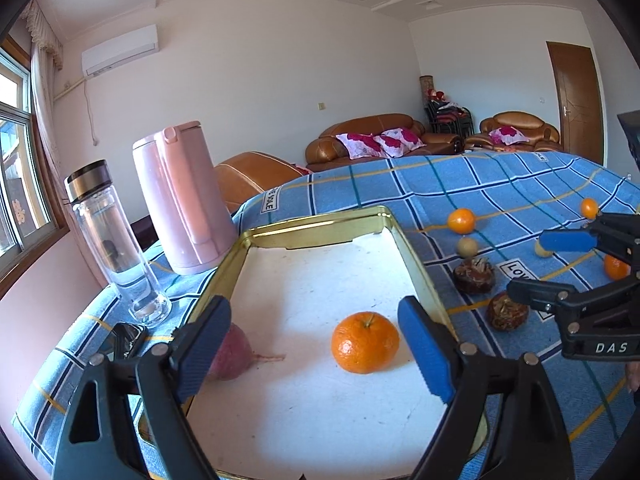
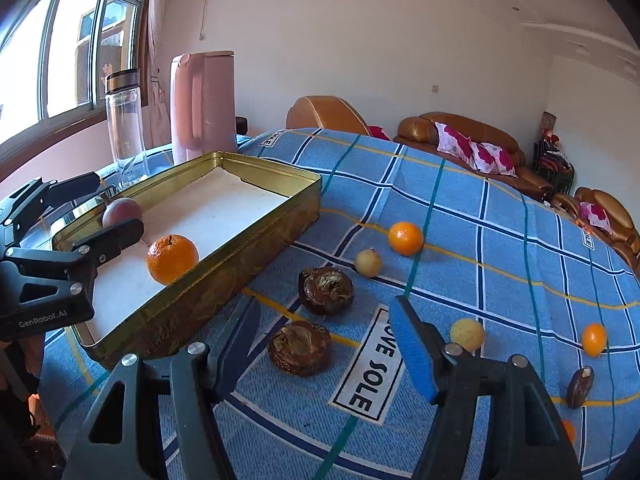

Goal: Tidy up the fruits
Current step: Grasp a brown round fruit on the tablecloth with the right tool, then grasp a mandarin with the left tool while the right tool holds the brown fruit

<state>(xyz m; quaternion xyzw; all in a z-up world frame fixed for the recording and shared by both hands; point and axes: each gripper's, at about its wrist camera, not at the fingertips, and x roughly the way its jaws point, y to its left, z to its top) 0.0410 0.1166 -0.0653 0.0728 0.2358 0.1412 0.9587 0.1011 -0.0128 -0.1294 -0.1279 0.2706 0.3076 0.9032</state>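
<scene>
A gold tin tray (image 1: 320, 222) with a white liner holds a large orange (image 1: 365, 342) and a reddish fruit (image 1: 230, 354) near its left wall. My left gripper (image 1: 316, 344) is open over the tray, and the orange lies between its fingers, untouched. In the right wrist view my right gripper (image 2: 324, 348) is open low over the blue checked cloth. One brown shrivelled fruit (image 2: 299, 348) lies between its fingers without contact. A second brown fruit (image 2: 326, 290) sits just beyond it. The tray (image 2: 248, 236) is to the left, with the left gripper (image 2: 100, 212) over it.
Loose on the cloth are small oranges (image 2: 405, 238) (image 2: 594, 339), pale yellow balls (image 2: 368, 263) (image 2: 467, 334) and a dark fruit (image 2: 580, 387). A pink kettle (image 1: 180, 196) and a glass bottle (image 1: 112, 240) stand left of the tray. Sofas lie beyond the table's far edge.
</scene>
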